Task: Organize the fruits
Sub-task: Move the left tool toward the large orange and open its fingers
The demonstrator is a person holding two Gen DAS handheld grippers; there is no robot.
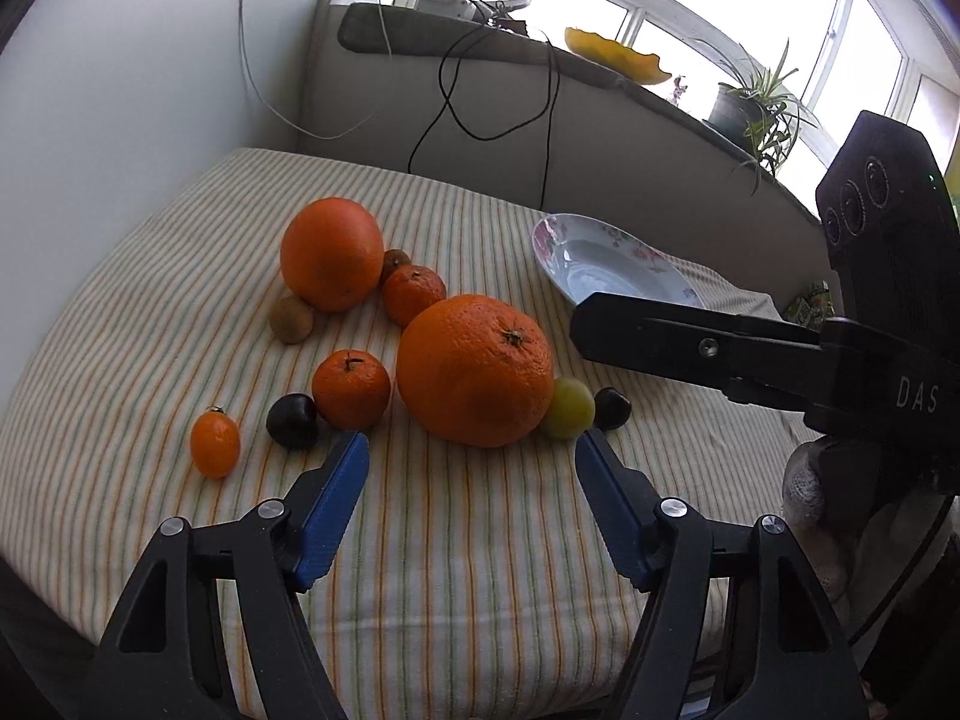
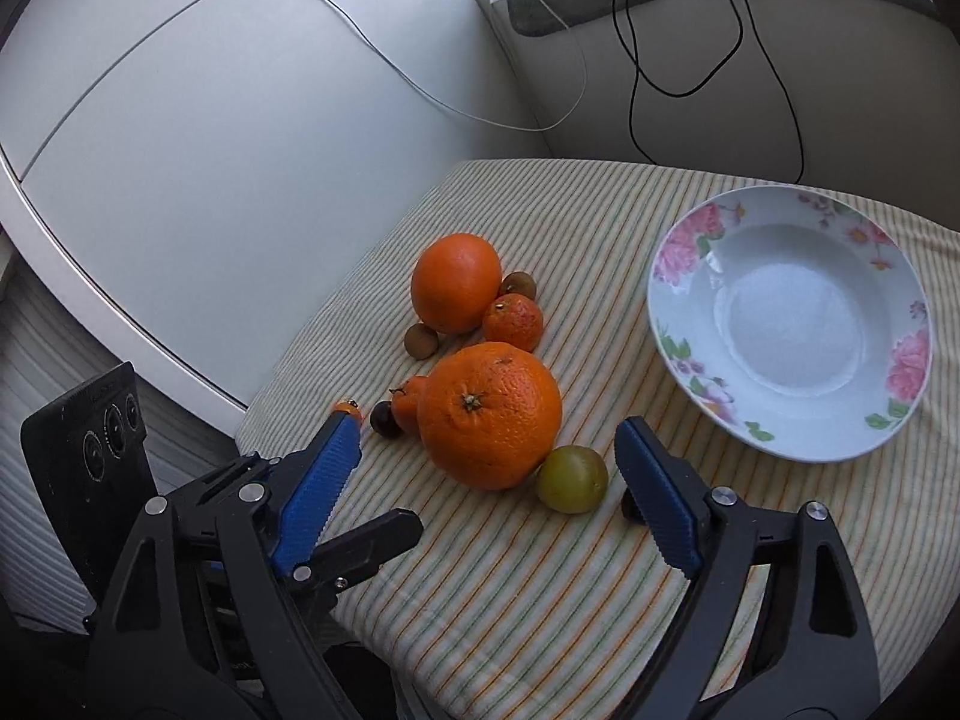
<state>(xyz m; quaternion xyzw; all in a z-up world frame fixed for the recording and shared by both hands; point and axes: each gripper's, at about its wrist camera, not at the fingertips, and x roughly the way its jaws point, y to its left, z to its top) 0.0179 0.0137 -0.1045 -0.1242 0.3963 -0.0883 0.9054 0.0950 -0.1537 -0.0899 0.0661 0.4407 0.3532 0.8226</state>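
step: approach, nothing plated | both tools gape empty: left tool (image 1: 471, 447), right tool (image 2: 489, 426) | next: grip big dimpled orange (image 2: 489, 414) left of white floral plate (image 2: 672, 276)

Striped tablecloth (image 2: 540, 570): matt woven cloth. On it, floral bowl (image 2: 792, 324): glossy, looks ceramic. Left of bowl, big orange (image 2: 489, 414): pebbly, dimpled peel; green fruit (image 2: 571, 479) touching it: smooth, slight sheen. Gripper pads (image 1: 336, 504): ribbed blue, prob. rubber/plastic.

Striped cloth (image 2: 540, 600) over table: oranges (image 2: 489, 414), small fruits, flowered plate (image 2: 792, 324).
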